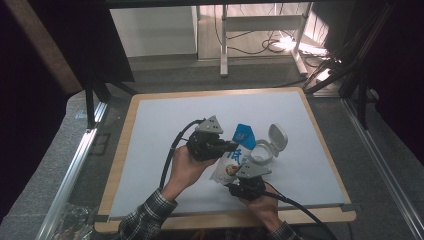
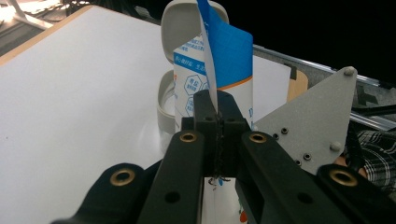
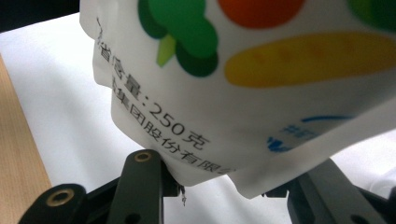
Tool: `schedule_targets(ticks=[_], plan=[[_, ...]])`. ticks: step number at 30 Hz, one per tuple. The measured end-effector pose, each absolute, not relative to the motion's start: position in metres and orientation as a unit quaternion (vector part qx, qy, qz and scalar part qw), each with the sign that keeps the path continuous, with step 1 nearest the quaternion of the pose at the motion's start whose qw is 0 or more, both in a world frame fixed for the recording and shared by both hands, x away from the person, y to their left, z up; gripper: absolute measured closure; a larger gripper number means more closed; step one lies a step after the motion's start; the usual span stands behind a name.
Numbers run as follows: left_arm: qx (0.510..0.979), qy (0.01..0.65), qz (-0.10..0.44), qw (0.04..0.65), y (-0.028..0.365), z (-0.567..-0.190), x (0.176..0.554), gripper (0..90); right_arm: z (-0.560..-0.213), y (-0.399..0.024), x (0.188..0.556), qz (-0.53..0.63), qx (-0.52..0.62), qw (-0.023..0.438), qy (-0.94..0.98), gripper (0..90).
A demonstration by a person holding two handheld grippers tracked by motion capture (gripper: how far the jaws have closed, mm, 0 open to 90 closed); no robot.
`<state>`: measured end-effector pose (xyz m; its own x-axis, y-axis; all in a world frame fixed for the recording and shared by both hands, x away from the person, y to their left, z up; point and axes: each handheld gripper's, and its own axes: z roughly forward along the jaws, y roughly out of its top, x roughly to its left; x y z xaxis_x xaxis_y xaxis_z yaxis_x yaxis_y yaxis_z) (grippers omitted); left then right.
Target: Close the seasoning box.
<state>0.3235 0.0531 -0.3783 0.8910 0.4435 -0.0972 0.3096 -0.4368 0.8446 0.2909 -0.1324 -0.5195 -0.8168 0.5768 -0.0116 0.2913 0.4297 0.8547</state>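
Note:
A white and blue pouch (image 1: 234, 161) with fruit pictures hangs over the white mat between both grippers. My left gripper (image 1: 231, 146) comes in from the left and is shut on the pouch's thin side seam (image 2: 211, 70); its jaws (image 2: 217, 112) meet on that edge. My right gripper (image 1: 239, 176) comes up from below. In the right gripper view the pouch's bottom end (image 3: 243, 93) sits between the two black jaws (image 3: 229, 186), touching both. Just behind the pouch stands a white tub (image 1: 264, 153) with its flip lid (image 1: 278, 137) open.
The white mat (image 1: 165, 130) lies on a wooden board (image 1: 116, 165) with a raised metal rail (image 1: 75, 160) along its left. The right gripper's grey plate (image 2: 313, 121) shows beside the pouch. Table legs and cables (image 1: 260, 45) lie beyond the far edge.

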Motion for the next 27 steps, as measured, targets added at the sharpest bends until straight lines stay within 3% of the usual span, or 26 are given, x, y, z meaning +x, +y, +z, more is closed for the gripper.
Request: schedule_targets(ticks=[10,27], plan=[[0.847,0.221,0.073,0.478,0.048,-0.381,0.331,89.3,-0.519,-0.137,0.288,0.478,0.257,0.156,0.825,60.2],[0.856,0.216,0.075,0.464,0.029,-0.382,0.34,89.4,-0.517,-0.141,0.288,0.483,0.254,0.121,0.829,60.2]])
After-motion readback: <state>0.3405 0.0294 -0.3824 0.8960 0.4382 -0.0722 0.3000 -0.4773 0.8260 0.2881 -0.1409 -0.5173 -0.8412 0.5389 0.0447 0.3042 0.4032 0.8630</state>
